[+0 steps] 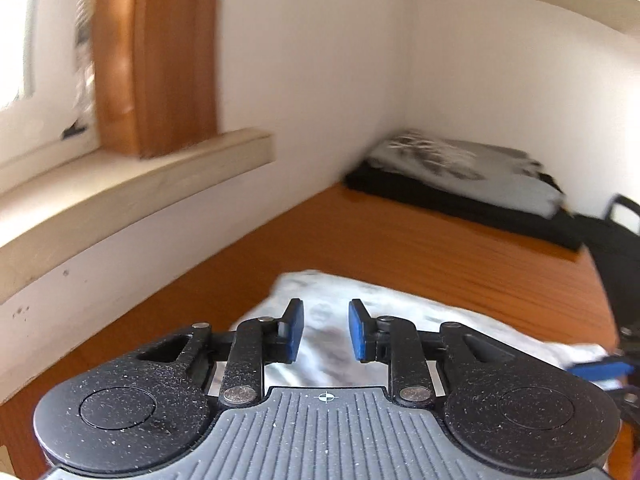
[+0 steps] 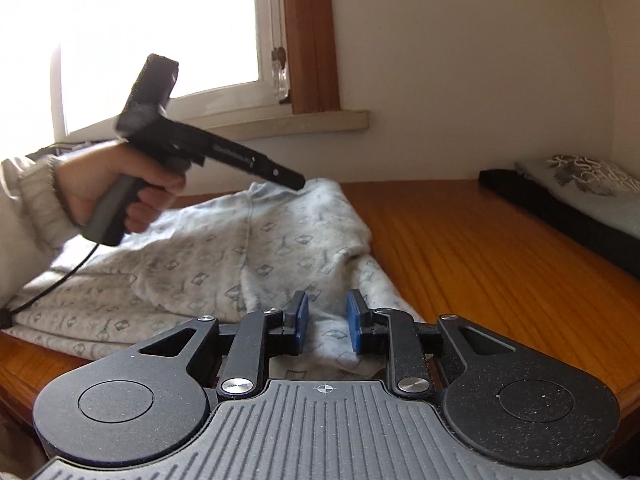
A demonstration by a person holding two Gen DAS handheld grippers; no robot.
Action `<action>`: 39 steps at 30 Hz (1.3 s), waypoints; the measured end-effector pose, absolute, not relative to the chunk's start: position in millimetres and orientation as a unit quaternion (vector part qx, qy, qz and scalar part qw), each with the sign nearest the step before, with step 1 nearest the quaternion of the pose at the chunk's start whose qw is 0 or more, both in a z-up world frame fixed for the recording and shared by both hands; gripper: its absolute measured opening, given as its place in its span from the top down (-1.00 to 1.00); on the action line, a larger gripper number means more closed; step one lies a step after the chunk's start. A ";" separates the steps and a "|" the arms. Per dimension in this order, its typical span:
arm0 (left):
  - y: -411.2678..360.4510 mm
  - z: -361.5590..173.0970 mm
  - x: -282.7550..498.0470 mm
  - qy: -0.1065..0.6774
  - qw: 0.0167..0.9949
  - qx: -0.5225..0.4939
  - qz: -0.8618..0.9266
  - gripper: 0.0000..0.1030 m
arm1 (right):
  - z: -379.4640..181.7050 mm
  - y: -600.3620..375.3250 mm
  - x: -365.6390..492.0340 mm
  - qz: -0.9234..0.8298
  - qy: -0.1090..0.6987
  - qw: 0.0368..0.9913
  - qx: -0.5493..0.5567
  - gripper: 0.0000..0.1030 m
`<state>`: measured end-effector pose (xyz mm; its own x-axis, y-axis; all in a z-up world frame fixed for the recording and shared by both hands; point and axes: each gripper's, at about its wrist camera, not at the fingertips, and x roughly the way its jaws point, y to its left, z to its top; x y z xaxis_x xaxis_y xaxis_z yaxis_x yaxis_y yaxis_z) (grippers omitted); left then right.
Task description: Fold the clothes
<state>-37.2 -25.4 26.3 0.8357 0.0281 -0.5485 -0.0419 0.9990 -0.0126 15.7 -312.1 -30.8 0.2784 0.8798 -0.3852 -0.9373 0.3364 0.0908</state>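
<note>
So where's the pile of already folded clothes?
The folded pile sits in the far corner of the wooden table, against the white wall; in the right wrist view it is at the far right edge, beyond the patterned garment.

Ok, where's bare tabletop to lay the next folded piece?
Free: the wooden table between the patterned garment and the folded stack in the corner, also the strip along the wall. Crowded: near side, garment under both grippers.
</note>
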 end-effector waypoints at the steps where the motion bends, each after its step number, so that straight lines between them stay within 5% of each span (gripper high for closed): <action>1: -31.9 27.3 -41.2 0.287 0.958 -0.003 0.011 0.48 | -30.9 -311.4 13.4 0.568 0.185 0.798 -0.080 0.55; 10: -79.3 32.0 -87.1 0.276 0.959 0.047 -0.046 0.48 | -15.9 -342.0 19.1 0.524 0.159 0.836 -0.044 0.40; 12: -92.3 33.4 -96.2 0.274 0.957 0.059 -0.071 0.73 | -17.1 -348.7 25.0 0.512 0.174 0.840 -0.032 0.40; 17: -129.9 31.6 -107.1 0.283 0.944 0.121 -0.116 0.73 | -18.2 -344.7 26.5 0.505 0.189 0.842 -0.035 0.40; 20: -148.5 23.7 -110.5 0.297 0.932 0.164 -0.129 0.54 | -18.2 -338.3 18.1 0.501 0.184 0.844 -0.062 0.40; 26: -161.2 16.5 -116.7 0.316 0.916 0.202 -0.143 0.54 | -18.2 -337.5 15.0 0.496 0.190 0.845 -0.065 0.40; 28: -159.8 16.8 -120.6 0.315 0.914 0.205 -0.155 0.35 | -18.5 -337.6 15.0 0.493 0.191 0.846 -0.065 0.40; 30: -160.0 16.0 -122.6 0.315 0.912 0.209 -0.161 -0.21 | -18.7 -338.0 15.4 0.492 0.193 0.846 -0.061 0.40; 31: -161.2 14.9 -122.4 0.314 0.912 0.212 -0.159 -0.27 | -18.9 -338.2 15.4 0.492 0.194 0.847 -0.059 0.40; 39: -168.5 11.7 -117.5 0.302 0.910 0.234 -0.159 -0.15 | -17.0 -343.8 13.8 0.492 0.183 0.850 -0.047 0.39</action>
<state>-117.5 -168.5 11.7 0.7669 -0.1487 -0.6243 0.4311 0.8400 0.3296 13.8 -343.8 -17.0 0.4483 0.8192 -0.3576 -0.8537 0.5110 0.1002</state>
